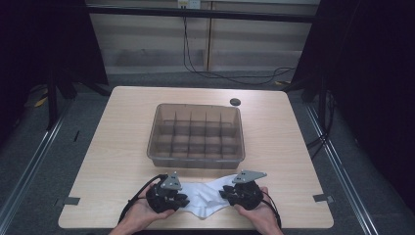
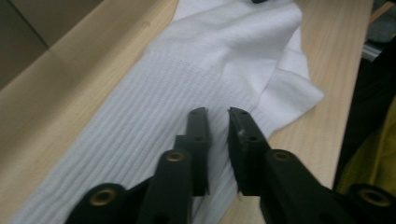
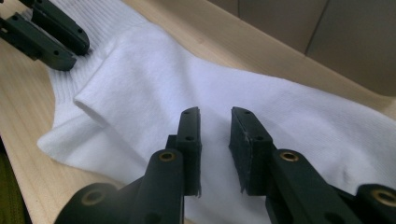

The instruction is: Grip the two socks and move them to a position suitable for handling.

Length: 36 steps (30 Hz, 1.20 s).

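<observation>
A white sock lies flat near the table's front edge, between my two grippers. My left gripper is at the sock's ribbed cuff end, held in a hand. In the left gripper view the black jaws stand slightly apart just above the ribbed cloth, holding nothing. My right gripper is at the sock's other end. Its jaws are also a little apart over the smooth white fabric. The left gripper shows far off in the right gripper view, resting on the cuff.
A clear plastic bin with several divided compartments stands mid-table just beyond the sock. A small black round disc lies behind its far right corner. Light wood table has bare room left and right of the bin.
</observation>
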{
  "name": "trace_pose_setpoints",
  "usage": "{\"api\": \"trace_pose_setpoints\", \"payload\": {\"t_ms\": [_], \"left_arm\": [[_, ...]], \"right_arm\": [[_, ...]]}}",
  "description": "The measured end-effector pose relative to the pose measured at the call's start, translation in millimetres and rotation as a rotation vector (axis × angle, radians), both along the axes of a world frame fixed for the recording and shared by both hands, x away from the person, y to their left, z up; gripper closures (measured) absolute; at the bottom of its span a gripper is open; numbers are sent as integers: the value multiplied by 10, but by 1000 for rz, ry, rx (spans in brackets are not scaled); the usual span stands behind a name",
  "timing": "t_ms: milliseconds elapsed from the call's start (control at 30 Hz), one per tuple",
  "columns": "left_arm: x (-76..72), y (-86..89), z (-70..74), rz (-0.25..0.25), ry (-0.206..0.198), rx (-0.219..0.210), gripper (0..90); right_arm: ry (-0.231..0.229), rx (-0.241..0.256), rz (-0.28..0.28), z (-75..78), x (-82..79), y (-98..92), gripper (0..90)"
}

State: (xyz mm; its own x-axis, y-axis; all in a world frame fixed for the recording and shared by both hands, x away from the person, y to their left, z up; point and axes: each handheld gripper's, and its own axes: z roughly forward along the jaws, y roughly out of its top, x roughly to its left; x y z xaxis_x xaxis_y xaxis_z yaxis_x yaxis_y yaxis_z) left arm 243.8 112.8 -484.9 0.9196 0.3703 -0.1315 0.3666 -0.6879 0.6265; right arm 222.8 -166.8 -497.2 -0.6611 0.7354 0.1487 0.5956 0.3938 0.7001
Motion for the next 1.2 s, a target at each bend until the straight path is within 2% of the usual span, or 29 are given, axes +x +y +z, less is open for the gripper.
{"api": "trace_pose_setpoints", "payload": {"t_ms": [67,167,200,300,400,500,567,667,733,767,800,867,900,967,1033,1200], "left_arm": [[7,5,-3,9,8,-12,866],[9,15,7,4,7,-13,889],[16,23,17,-8,23,-15,892],[17,66,79,-14,57,-84,894],[29,161,218,-9,77,-162,898],[42,225,265,-16,102,-193,898],[38,235,221,-42,127,-178,897],[15,189,83,-57,174,-124,880],[-1,166,46,-70,182,-107,833],[-7,153,36,-65,192,-114,774],[-7,143,35,-63,187,-106,737],[-11,105,21,-56,159,-74,743],[-14,93,8,-62,136,-45,753],[-16,94,7,-64,130,-48,762],[-15,115,23,-53,90,-17,755],[51,207,20,-46,72,-7,738]], "right_arm": [[2,9,2,-8,7,-13,737],[1,7,1,-7,8,-11,736],[0,5,0,-6,6,-11,735],[2,4,-4,0,9,-13,735],[0,2,-8,1,12,-20,734],[2,4,-9,3,11,-28,723],[1,4,-4,12,8,-35,715],[-4,5,-6,25,3,-36,702],[-9,7,5,35,-5,-28,699],[-11,8,9,42,-12,-20,698],[-12,6,11,48,-17,-17,695],[-24,7,3,66,-15,-34,694],[-30,1,-12,77,-9,-68,695],[-31,3,-43,97,5,-155,698],[-38,9,-82,132,1,-281,698],[-49,6,-153,157,-30,-532,701]]}}
